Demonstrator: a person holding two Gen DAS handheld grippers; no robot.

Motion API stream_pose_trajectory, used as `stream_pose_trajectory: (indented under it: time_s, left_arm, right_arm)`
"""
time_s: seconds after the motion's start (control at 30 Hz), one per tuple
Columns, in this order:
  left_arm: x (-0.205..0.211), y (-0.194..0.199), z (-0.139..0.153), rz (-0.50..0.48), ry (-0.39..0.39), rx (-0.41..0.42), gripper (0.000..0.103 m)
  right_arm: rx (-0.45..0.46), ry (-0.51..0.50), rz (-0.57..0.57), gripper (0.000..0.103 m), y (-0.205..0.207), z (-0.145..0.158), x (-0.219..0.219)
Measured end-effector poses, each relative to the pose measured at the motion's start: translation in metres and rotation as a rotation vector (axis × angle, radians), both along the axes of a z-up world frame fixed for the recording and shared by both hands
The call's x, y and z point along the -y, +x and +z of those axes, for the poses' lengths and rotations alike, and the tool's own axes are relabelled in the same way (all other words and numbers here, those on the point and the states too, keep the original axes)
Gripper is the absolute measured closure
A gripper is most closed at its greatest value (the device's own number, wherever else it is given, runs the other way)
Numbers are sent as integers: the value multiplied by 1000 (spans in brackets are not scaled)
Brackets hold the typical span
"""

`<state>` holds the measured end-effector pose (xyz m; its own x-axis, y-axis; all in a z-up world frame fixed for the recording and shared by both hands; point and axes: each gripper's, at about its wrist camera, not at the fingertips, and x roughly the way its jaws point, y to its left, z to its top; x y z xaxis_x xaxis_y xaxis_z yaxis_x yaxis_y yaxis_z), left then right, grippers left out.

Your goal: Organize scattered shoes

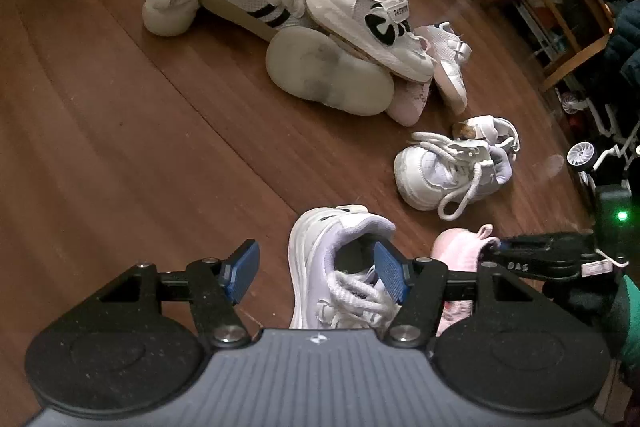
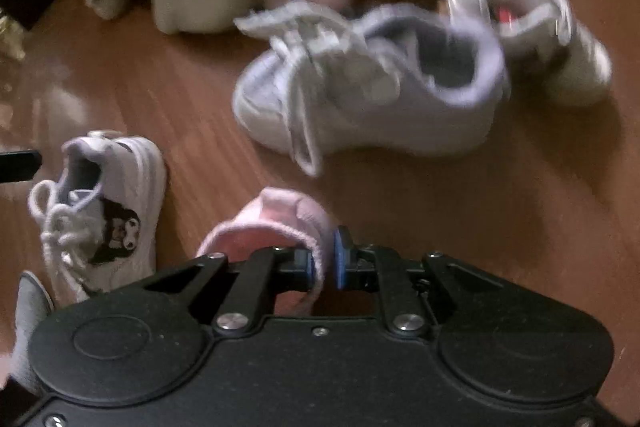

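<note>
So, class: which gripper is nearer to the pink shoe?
Right. The right gripper is clamped on the pink shoe at its collar; the left gripper stands open beside it, around the white laced sneaker.

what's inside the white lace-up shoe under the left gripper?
One blue finger of the left gripper sits inside the white lace-up shoe, at the collar. Jaws open, other finger outside. The dark interior past the laces is hidden.
</note>
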<state>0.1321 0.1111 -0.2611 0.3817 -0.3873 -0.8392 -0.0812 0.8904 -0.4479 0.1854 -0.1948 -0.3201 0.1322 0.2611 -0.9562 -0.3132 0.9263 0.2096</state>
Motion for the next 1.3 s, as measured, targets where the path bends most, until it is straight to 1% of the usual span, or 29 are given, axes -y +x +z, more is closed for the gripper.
stream_pose_trajectory:
  time_s: [0.03,0.07,0.1,0.13,0.17,0.3,0.33,0.37,0.4,0.43,0.47,0.53,0.67,0.77,0.8,0.83,0.87,0.9,0.93,0.97,1.1,1.2,1.23,1.3]
  left_arm:
    - [0,0,0,-1,0,-1,40]
    - [1,0,0,-2,1,-1,40]
    - [1,0,-1,-3,1,-2,40]
    - [1,0,-1,-3,2,-3,40]
    - [1,0,-1,-2,2,-3,40]
    - [0,0,1,3,4,3,40]
    - [1,0,2,4,4,4,40]
    - [1,0,2,5,3,5,40]
    - [1,0,2,5,3,5,40]
    - [1,0,2,4,4,5,40]
    - [2,0,3,2,4,6,40]
    - [1,0,2,4,5,6,40]
    - [-1,1,1,14,8,1,40]
    - [0,1,0,17,7,-3,40]
    - [0,1,0,15,7,0,40]
    - [0,1,1,13,7,1,40]
    - [1,1,1,12,7,3,40]
    - [0,1,1,13,6,4,40]
    - [0,1,1,15,6,5,40]
    - [0,1,1,16,5,5,40]
    - [-2,0,2,22,7,12,40]
    - [-2,1,4,22,8,21,40]
    - [-2,1,5,20,12,26,40]
    - [-1,1,7,15,20,39,40]
  right_arm:
    - [5,0,7,90,-4,1,2]
    - [14,1,5,87,-5,1,2]
    - [27,3,-1,80,-7,1,2]
    - [40,4,-7,60,-9,2,2]
    - [45,12,-18,49,-9,2,3]
    - [52,57,-71,49,-6,4,12]
    - [54,68,-85,55,-5,4,15]
    - [44,64,-74,71,-6,1,14]
    - [35,57,-52,77,-7,-1,11]
    - [31,54,-30,90,-9,-3,8]
    - [39,34,11,93,-10,-3,4]
    - [67,-26,116,94,-11,0,-6]
    - [129,-100,253,94,-13,9,-11]
    - [120,-132,271,94,-7,8,-15]
    - [114,-142,272,93,-5,7,-16]
    - [106,-145,267,89,-3,6,-16]
    - [97,-145,259,81,-3,5,-16]
    - [87,-144,251,72,-2,4,-15]
    - [84,-129,233,49,-2,5,-12]
    - [83,-106,209,41,-2,9,-8]
    - [78,-15,115,41,-3,23,9]
    - [84,58,-7,41,3,35,34]
    - [85,70,-30,41,3,35,36]
    - [100,98,-140,41,8,37,49]
